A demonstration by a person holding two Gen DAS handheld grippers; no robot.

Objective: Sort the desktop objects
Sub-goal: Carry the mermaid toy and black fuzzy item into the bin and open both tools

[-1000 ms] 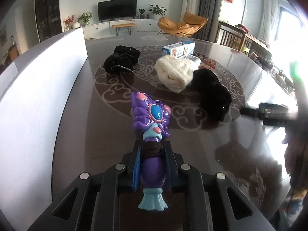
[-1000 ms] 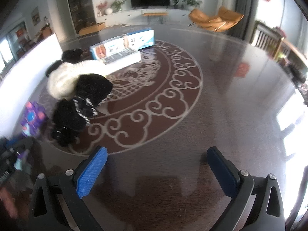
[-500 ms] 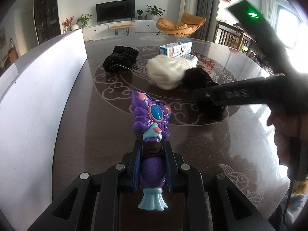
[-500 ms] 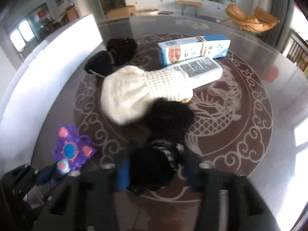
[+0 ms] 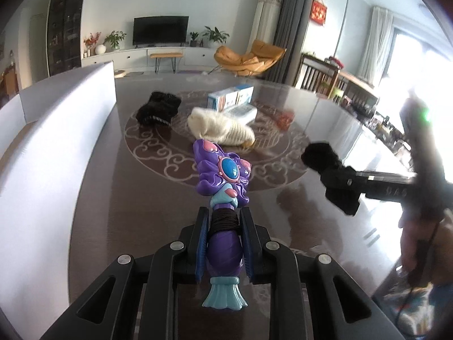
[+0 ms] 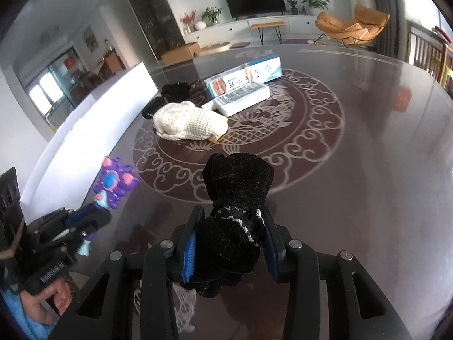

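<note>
1. Change since a second ago: the right gripper (image 6: 229, 243) was spread wide over bare worktop; now its fingers (image 6: 190, 248) pinch a black glove (image 6: 236, 198) and carry it clear of the worktop (image 6: 368, 147). The left wrist view confirms it: glove in the air off to the right, its reflection below on the glass.
2. The spot beside the white knit item (image 6: 189, 124), where that black glove lay, is now empty. The white item sits near the middle of the round scroll pattern, touching the white flat box (image 6: 240, 97).
3. Left gripper (image 5: 223, 243): no change in grip. Fingers (image 5: 201, 245) are pressed tight on the handle of the purple toy wand (image 5: 222, 175), wand head pointing forward, off the worktop.
4. Left on the worktop: second black glove (image 5: 158, 107) at the far left of the pattern, the white knit item, the white flat box, and the blue-and-white carton (image 6: 246, 75) behind it.
5. Meaning for the task: both hands are loaded, so the next step is likely drop-off. The white bin wall (image 5: 56, 141) runs along the left edge; probable target, but I can't confirm which compartment.
6. Risk: the glove is soft and hangs below the fingers, so it may snag on the rim.
</note>
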